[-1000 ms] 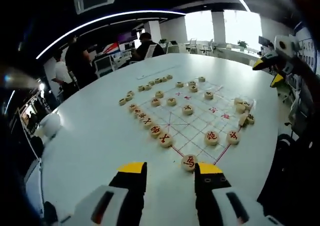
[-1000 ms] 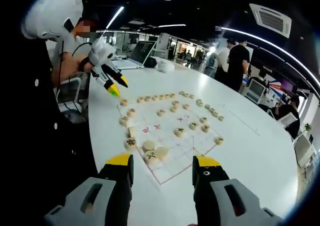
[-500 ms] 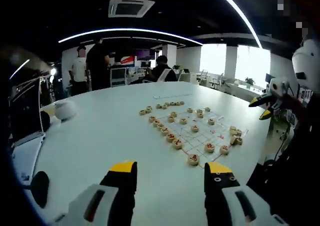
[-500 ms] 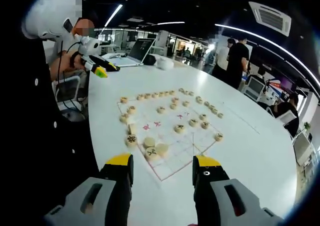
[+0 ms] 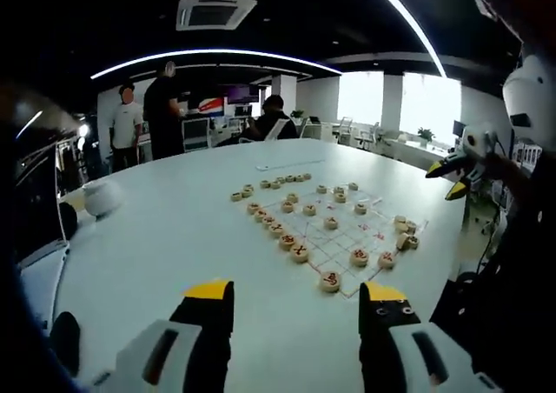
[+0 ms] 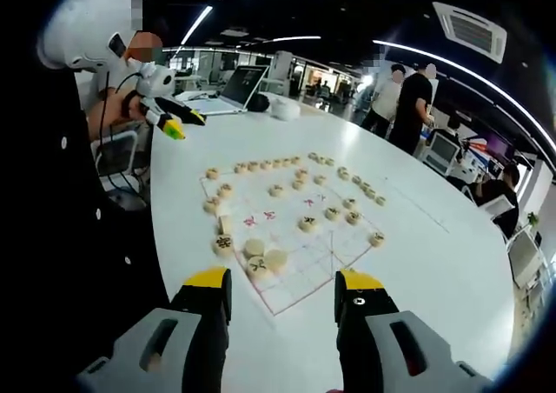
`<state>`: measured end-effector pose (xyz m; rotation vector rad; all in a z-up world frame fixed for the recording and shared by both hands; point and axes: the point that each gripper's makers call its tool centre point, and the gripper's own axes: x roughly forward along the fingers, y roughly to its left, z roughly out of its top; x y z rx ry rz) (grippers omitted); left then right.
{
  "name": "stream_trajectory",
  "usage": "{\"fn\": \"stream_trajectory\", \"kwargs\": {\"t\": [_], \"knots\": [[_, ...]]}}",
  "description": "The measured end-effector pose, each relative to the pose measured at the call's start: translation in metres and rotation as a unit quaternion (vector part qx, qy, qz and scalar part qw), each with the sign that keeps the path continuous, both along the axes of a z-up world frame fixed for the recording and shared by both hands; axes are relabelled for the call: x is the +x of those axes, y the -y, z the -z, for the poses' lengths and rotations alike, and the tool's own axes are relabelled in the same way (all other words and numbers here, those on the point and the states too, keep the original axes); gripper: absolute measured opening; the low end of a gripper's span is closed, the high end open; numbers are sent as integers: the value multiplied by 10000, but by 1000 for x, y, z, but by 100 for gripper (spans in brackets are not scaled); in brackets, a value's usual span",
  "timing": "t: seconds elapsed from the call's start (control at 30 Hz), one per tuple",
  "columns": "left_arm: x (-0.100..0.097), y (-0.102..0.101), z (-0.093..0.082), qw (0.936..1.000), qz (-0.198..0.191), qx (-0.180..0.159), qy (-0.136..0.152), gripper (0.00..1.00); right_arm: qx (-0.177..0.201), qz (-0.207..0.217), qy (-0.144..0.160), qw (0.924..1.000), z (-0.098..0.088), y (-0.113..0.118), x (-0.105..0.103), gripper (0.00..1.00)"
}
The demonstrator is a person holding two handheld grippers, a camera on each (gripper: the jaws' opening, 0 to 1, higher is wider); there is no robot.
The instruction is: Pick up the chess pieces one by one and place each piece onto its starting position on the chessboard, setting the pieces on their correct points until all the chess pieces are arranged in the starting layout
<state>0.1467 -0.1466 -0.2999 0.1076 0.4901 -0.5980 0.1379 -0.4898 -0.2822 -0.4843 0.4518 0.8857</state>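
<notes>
We hold both grippers with fingers apart and empty above the desk (image 5: 156, 236), the chessboard (image 6: 300, 236) and its chess pieces (image 6: 261, 258) lying just ahead of the right gripper (image 6: 282, 299), farther beyond the left gripper (image 5: 297, 304).

The chessboard (image 5: 334, 228) on the desk (image 5: 174, 236) is viewed from opposite ends, both views held back & above; board & desk are shared.

An open laptop (image 6: 236, 90) sits on the white table (image 6: 452, 263).
</notes>
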Motion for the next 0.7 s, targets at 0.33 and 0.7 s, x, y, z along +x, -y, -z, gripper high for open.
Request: {"fn": "stream_trajectory", "kwargs": {"t": [0.33,0.7], "knots": [[-4,15,2,9998,213,24,-58,59,-109,-159,23,9998,-3,-4,3,48],[-12,20,6,9994,295,-6,-151,59,-219,-525,8,9984,-4,-22,3,48]]}}
